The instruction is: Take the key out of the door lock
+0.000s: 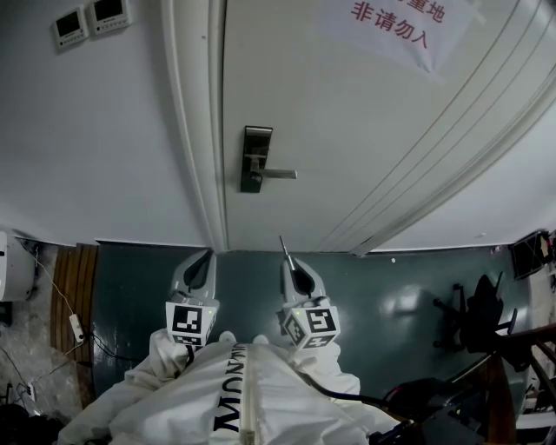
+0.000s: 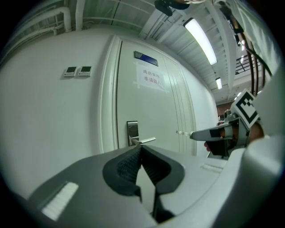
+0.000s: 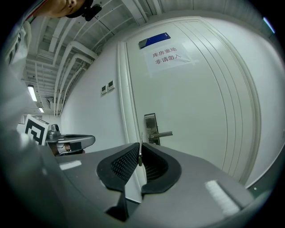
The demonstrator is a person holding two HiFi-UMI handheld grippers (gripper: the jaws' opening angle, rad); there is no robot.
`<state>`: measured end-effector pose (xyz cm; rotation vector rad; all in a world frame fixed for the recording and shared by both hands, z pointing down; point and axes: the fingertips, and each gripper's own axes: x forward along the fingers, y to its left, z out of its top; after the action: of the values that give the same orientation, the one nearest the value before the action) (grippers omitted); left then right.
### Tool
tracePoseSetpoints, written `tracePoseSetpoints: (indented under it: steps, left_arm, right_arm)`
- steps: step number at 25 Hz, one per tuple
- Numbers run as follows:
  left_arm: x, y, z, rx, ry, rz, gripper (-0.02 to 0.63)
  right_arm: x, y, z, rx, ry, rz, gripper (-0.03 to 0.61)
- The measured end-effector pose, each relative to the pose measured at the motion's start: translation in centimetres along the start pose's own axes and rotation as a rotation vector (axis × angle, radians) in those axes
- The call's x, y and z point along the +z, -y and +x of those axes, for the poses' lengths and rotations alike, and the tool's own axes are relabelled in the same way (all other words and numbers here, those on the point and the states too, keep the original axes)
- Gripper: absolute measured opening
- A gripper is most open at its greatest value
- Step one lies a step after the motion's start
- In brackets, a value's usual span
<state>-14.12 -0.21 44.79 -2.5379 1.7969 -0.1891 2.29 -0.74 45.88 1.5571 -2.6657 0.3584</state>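
Observation:
The white door (image 1: 365, 130) carries a steel lock plate (image 1: 256, 156) with a lever handle (image 1: 276, 174); I see no key in it. My right gripper (image 1: 293, 268) is shut on a thin metal key (image 1: 282, 246) that sticks out past its tips, well back from the door. In the right gripper view the key (image 3: 140, 156) shows edge-on between the pads of the right gripper (image 3: 140, 147), with the lock plate (image 3: 151, 127) beyond. My left gripper (image 1: 201, 261) is level beside it, and its pads meet with nothing held. The left gripper (image 2: 140, 148) view shows the key (image 2: 183, 132) too.
A paper sign (image 1: 391, 22) with red print hangs on the door. Two wall panels (image 1: 87, 22) sit left of the door frame (image 1: 204, 130). A black office chair (image 1: 473, 317) stands at the right. Cables (image 1: 74, 326) lie on the floor at the left.

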Motion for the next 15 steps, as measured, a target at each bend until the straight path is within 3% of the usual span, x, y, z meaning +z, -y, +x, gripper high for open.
tracePoseSetpoints:
  steps: [15]
  left_arm:
    - [0.6, 0.8, -1.1, 0.024, 0.022, 0.002, 0.0]
  right_arm:
    - [-0.2, 0.0, -0.9, 0.012, 0.003, 0.003, 0.023]
